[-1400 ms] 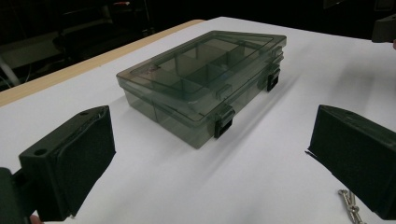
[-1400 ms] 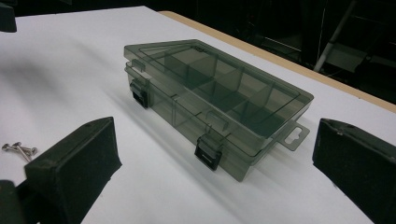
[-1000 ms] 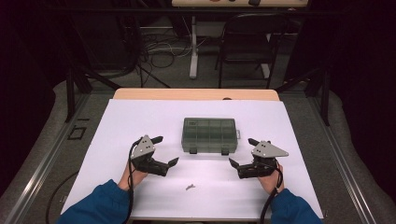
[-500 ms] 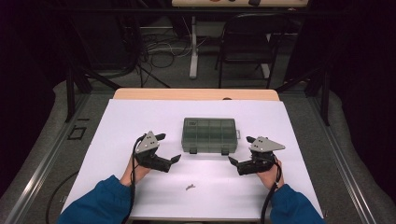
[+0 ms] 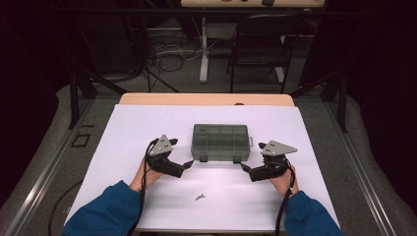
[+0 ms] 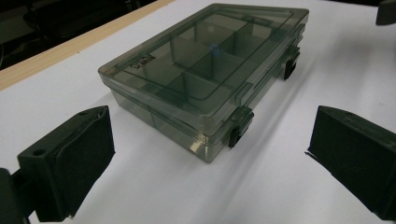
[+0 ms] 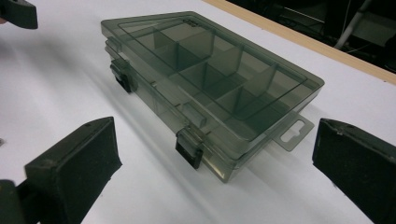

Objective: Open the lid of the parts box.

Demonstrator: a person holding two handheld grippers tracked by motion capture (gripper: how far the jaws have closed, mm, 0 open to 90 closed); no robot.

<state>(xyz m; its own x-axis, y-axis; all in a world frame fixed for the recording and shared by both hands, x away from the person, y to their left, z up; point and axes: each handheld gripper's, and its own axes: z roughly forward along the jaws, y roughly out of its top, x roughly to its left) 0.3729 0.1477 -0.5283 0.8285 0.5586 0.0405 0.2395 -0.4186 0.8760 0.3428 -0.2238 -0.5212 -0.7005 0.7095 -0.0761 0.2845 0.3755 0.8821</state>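
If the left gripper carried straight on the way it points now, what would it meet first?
Most likely the near corner of the compartment box, by its front latch; the left gripper stands open and apart from it.

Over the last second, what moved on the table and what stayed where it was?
Both grippers closed in on the compartment box. The left gripper slid forward and right toward its near-left corner; the right gripper slid forward and left toward its near-right corner. Both have their jaws open, nothing held, neither touching the box. The box, lid shut and latches down, stayed put, as did the small piece on the white table.
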